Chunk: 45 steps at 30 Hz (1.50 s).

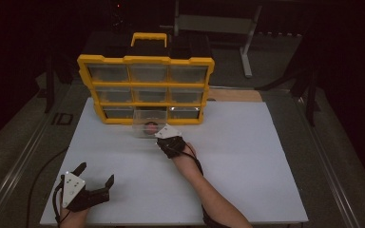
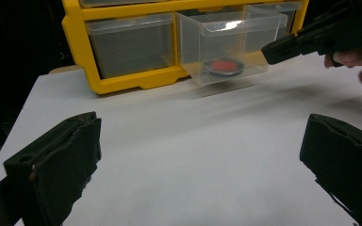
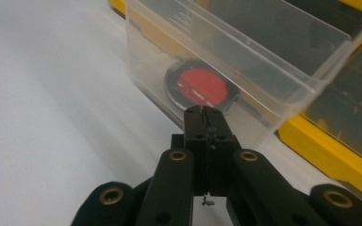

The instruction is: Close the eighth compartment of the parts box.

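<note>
My right gripper (image 1: 164, 138) sits at the front of the clear drawer (image 1: 148, 123) that sticks out of the bottom row of the yellow organizer (image 1: 145, 88). In the right gripper view its two black jaws are pressed flat together with nothing between them, and their tips are right at the drawer's clear front wall (image 3: 245, 89); I cannot tell whether they touch it. Inside the drawer, just behind that wall, lies a round red disc with a dark rim (image 3: 201, 87), flat on the drawer floor.

The drawer is the middle one of the organizer's lowest row, pulled forward over the white table (image 1: 247, 156), with its back end at the organizer's frame. The other drawers of the organizer are pushed in.

My left gripper (image 1: 95, 183) rests on the table well in front of the organizer and off to its left, near the table's front edge. Its jaws are spread wide with only bare table between them. From the left gripper view I see the open drawer (image 2: 226, 44), the red disc (image 2: 222, 66) and my right gripper (image 2: 283, 49) beside the drawer's corner.
</note>
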{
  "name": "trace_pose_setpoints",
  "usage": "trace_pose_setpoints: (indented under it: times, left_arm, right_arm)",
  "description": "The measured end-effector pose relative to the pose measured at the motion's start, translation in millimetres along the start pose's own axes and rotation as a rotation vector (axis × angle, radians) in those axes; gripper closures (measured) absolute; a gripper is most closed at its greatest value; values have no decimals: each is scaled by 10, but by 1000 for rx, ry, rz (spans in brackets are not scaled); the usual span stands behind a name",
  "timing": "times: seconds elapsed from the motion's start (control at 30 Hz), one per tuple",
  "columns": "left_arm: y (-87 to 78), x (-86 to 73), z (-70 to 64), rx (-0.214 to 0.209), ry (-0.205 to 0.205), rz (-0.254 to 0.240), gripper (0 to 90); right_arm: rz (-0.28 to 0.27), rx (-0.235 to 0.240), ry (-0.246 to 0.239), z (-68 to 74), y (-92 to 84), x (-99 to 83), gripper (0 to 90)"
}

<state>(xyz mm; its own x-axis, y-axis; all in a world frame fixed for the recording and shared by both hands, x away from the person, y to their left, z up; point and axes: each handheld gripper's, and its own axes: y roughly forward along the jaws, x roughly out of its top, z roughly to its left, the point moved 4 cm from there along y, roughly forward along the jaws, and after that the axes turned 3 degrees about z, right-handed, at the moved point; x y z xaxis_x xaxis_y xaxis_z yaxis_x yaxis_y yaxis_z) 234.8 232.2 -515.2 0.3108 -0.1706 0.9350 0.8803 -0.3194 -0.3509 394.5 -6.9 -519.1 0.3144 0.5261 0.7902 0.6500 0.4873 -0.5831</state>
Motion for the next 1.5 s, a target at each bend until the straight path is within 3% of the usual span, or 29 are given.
trace_pose_setpoints:
  times: [0.93,1.0,1.17,1.5]
  left_arm:
    - [-6,1,1,-1,1,-1,0]
    - [-7,2,2,-2,0,-2,0]
    - [-8,2,5,0,0,-2,0]
    - [-14,5,3,1,-1,-5,0]
  right_arm:
    - [-5,-24,27,-41,148,12,900]
    - [2,-35,9,-52,159,23,900]
    - [-1,-29,44,-95,186,39,900]
    - [7,-36,48,-83,245,22,900]
